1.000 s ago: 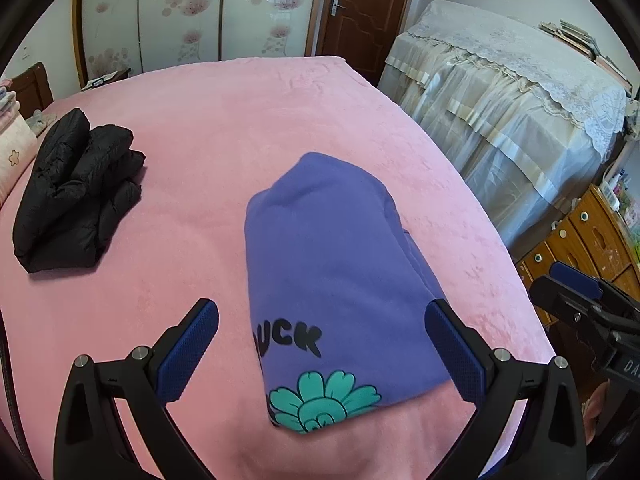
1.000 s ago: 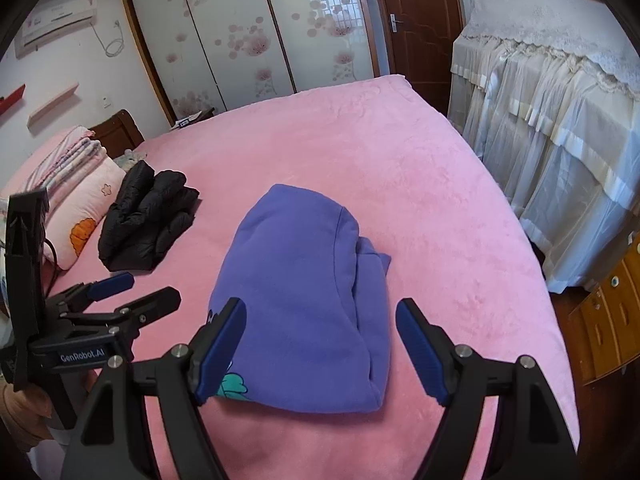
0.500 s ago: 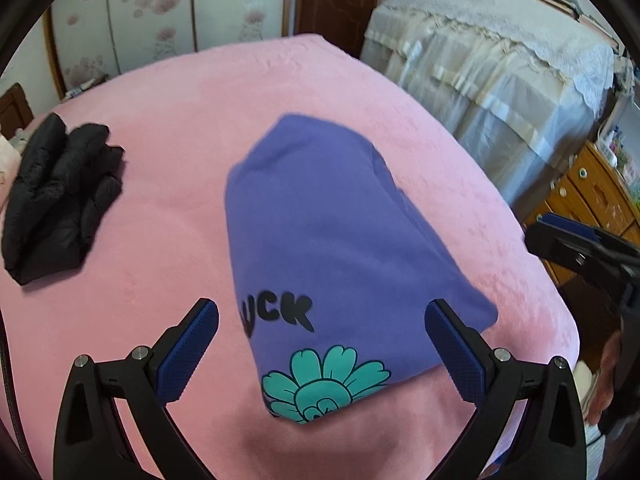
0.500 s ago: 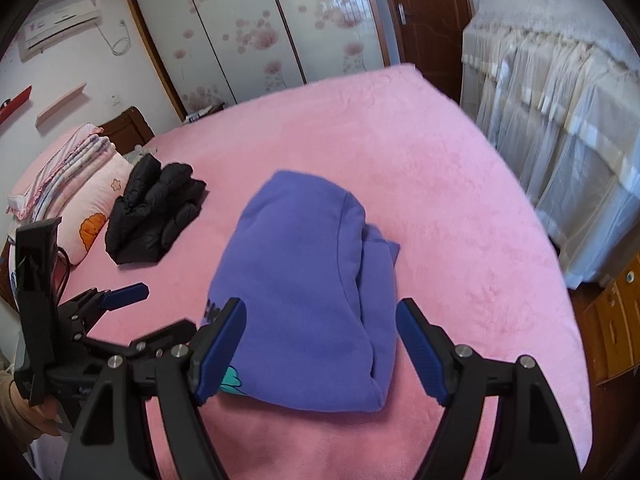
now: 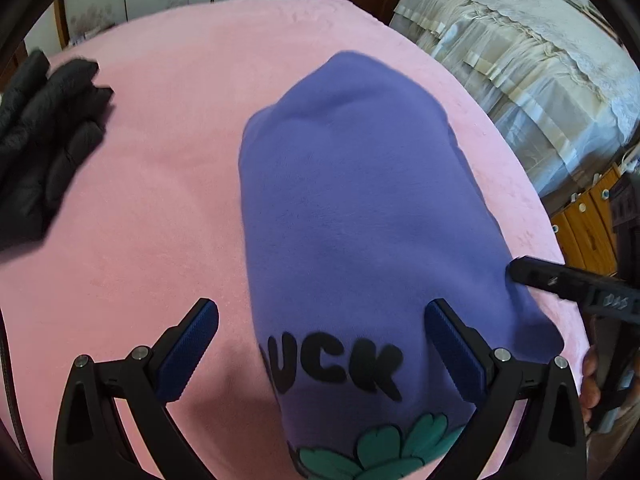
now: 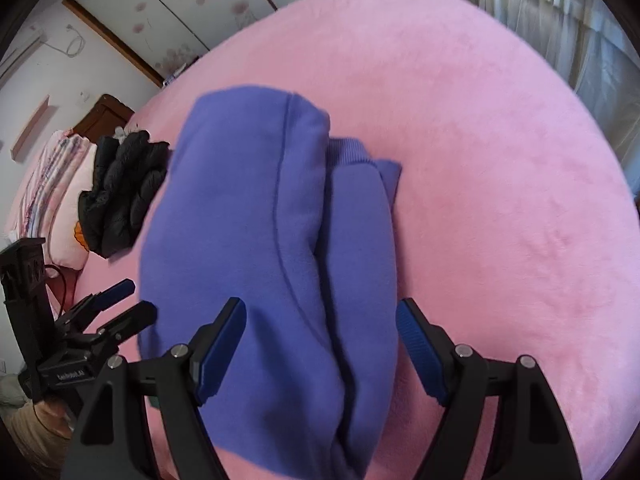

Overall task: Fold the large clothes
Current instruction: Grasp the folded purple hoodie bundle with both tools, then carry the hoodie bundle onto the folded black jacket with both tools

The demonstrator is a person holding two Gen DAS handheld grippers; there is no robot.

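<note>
- Purple sweatshirt (image 5: 360,208) lies folded lengthwise on the pink bed (image 5: 168,200), filling the centre and lower middle of both frames; printed hem end is nearest the cameras.
- Left hand-held gripper (image 5: 322,354): jaws wide apart, nothing between the pads; it hovers over the printed lower edge, left pad over bare blanket, right pad over cloth.
- Right hand-held gripper (image 6: 320,348): jaws also spread and empty, straddling the near end where the folded-in sleeve layers stack up at lower centre.
- Both sit at the near end, likely lining up to pinch the bottom edge and fold it up toward the far end.
- Layers on the right side look loose, so a shallow pinch could miss the lower ones.
- Black puffer jacket (image 6: 120,188) sits bunched at left, well apart from the sweatshirt and out of the working area.
</note>
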